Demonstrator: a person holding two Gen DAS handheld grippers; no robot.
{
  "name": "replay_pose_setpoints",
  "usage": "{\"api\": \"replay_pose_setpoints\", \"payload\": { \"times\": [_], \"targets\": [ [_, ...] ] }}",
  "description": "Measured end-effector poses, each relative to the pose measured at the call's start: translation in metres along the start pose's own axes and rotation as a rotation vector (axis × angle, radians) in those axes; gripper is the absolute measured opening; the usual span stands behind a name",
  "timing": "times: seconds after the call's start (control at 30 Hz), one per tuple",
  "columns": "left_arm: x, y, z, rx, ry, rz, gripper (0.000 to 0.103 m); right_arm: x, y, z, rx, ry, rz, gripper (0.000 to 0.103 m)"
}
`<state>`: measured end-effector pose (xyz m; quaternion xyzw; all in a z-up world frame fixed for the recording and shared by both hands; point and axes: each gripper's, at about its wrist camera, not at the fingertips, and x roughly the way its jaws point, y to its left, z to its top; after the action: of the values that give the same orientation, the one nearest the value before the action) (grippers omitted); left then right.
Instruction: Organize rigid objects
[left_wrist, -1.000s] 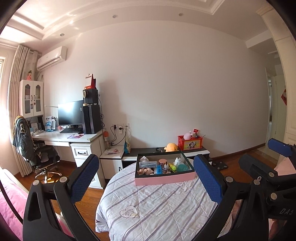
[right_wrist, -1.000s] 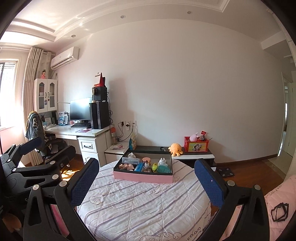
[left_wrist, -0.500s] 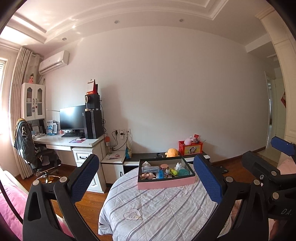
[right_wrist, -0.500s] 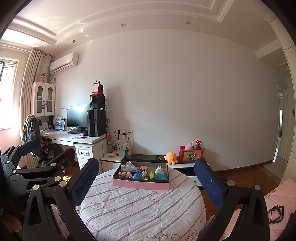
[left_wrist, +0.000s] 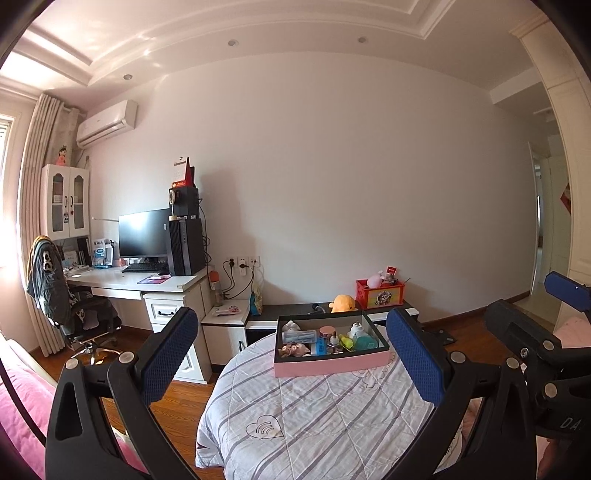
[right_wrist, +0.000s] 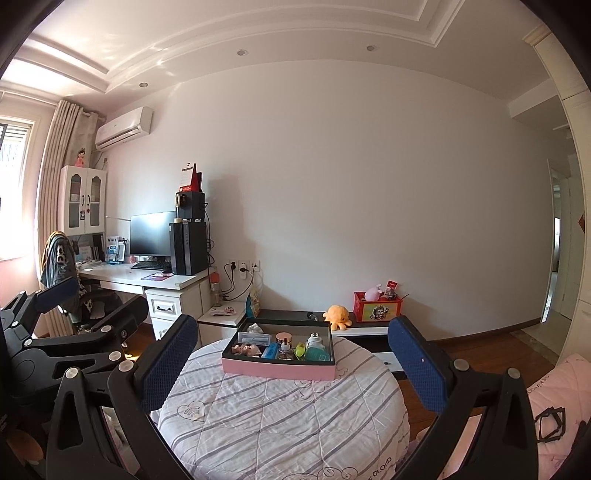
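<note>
Nearest the cameras, the left gripper (left_wrist: 291, 360) and the right gripper (right_wrist: 295, 360) both hang above the near edge of a round tabletop (right_wrist: 280, 417) draped in a white quilted cover with grey stripes. Each has its blue-padded fingers (left_wrist: 168, 354) spread wide, with nothing between them.

On the far side of that tabletop sits a shallow pink tray (right_wrist: 277, 368) with a dark inner rim, well apart from both grippers. It holds small rigid things packed side by side: a clear plastic case (right_wrist: 253, 338) at its left, a blue box (right_wrist: 270, 350) near the middle, a round rose-gold lid (right_wrist: 283, 336), a small bottle (right_wrist: 284, 349) and a teal container (right_wrist: 317, 353) at its right.

Beyond the tray, a low dark shelf (right_wrist: 288, 315) runs along the wall, carrying an orange plush octopus (right_wrist: 337, 316) and a red toy box (right_wrist: 376, 312). Left of the tray, further back, stands a white desk (right_wrist: 147, 280) with a monitor (right_wrist: 151, 234) and a black computer tower (right_wrist: 187, 247).
</note>
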<state>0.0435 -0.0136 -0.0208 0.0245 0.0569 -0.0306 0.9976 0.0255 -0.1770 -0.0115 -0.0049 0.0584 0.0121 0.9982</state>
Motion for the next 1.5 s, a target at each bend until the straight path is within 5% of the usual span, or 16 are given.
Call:
{"api": "replay_pose_setpoints", "payload": {
  "times": [1.5],
  "targets": [
    [-0.0021, 0.0018, -0.0015, 0.003, -0.035, 0.009, 0.103, -0.0024, 0.0057, -0.0029, 0.003, -0.001, -0.005, 0.103]
  ]
}}
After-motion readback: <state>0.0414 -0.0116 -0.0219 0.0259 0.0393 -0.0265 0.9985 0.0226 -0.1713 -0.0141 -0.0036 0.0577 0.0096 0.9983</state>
